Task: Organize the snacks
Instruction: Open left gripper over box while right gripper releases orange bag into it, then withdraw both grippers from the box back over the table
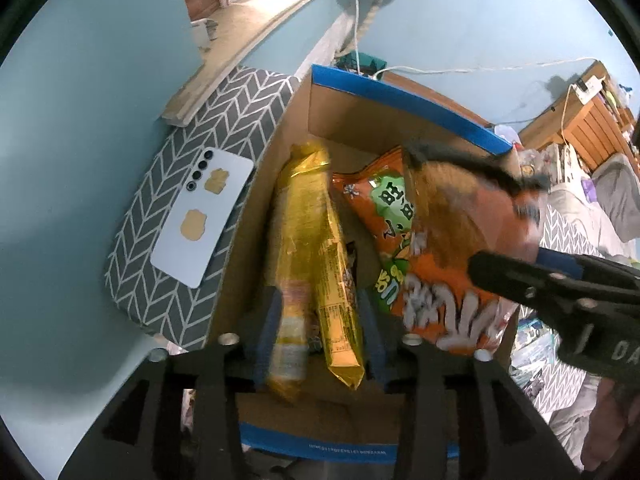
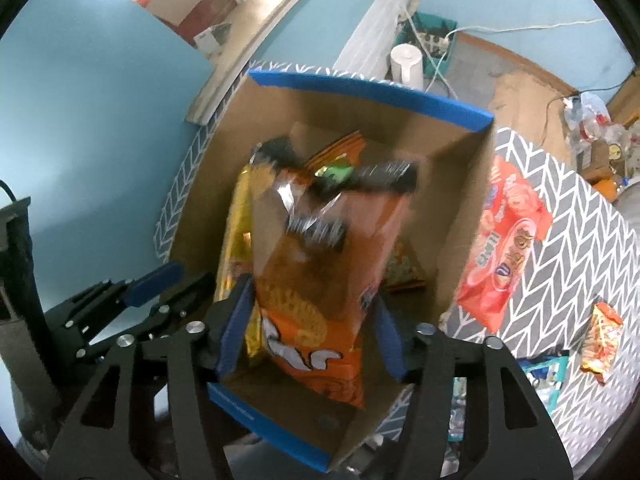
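A cardboard box (image 1: 400,92) with a blue-taped rim (image 2: 360,88) stands open below both grippers. My left gripper (image 1: 320,324) is open over its left side. A long gold snack pack (image 1: 320,240), partly blurred, lies between the pads without being pressed. My right gripper (image 2: 312,338) is open too. A blurred orange chip bag (image 2: 320,272) hangs loose between its blue pads, tilted into the box. The same orange chip bag (image 1: 460,240) shows in the left wrist view, over an orange-and-green bag (image 1: 384,200) lying in the box. The gold snack pack (image 2: 236,220) stands against the box's left wall.
A phone (image 1: 204,216) lies face down on a grey chevron cushion (image 1: 168,288) left of the box. To the right, the chevron cloth (image 2: 580,220) carries a red snack bag (image 2: 508,248), a small orange packet (image 2: 600,336) and a blue packet (image 2: 548,372). Blue walls and cables stand behind.
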Demonstrator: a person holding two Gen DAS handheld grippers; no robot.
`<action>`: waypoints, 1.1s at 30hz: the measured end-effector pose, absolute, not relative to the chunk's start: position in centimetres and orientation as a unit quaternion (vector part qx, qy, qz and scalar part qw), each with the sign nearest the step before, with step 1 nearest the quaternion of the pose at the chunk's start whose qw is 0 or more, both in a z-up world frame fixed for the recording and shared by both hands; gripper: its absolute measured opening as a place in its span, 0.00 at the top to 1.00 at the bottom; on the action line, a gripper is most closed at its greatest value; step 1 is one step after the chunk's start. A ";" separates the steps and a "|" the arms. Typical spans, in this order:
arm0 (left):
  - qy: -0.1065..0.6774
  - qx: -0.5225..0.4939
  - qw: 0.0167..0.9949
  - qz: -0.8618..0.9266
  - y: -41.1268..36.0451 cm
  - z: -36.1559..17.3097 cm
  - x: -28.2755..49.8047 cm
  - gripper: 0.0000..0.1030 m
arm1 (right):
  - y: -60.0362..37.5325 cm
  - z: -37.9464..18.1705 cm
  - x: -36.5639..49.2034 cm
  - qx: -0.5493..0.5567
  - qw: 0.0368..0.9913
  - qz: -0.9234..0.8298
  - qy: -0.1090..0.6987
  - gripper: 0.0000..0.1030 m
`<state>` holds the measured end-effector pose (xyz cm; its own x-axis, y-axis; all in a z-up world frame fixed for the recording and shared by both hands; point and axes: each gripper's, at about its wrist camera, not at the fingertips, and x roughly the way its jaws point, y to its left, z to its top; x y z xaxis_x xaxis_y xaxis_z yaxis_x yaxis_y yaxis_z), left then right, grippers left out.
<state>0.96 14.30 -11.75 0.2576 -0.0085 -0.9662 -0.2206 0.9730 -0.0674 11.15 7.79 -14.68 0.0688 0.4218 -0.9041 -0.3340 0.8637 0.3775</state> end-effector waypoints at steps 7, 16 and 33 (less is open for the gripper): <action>0.603 -0.104 0.788 0.072 13.9 -11.0 0.5 0.46 | 5.7 -13.1 10.9 0.051 0.743 0.243 0.621 0.32; 0.596 -0.106 0.794 0.060 12.1 -9.8 0.8 0.38 | 2.8 -12.0 10.7 0.074 0.752 0.223 0.616 0.30; 0.598 -0.099 0.795 0.013 5.5 -8.3 1.9 0.36 | -8.5 -12.9 9.3 0.112 0.757 0.147 0.627 0.26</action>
<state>1.92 5.54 -8.35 0.2850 -0.0977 -0.9535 -0.1399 0.9799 -0.1422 9.30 -8.51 -12.92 0.1709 0.3632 -0.9159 -0.0823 0.9316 0.3541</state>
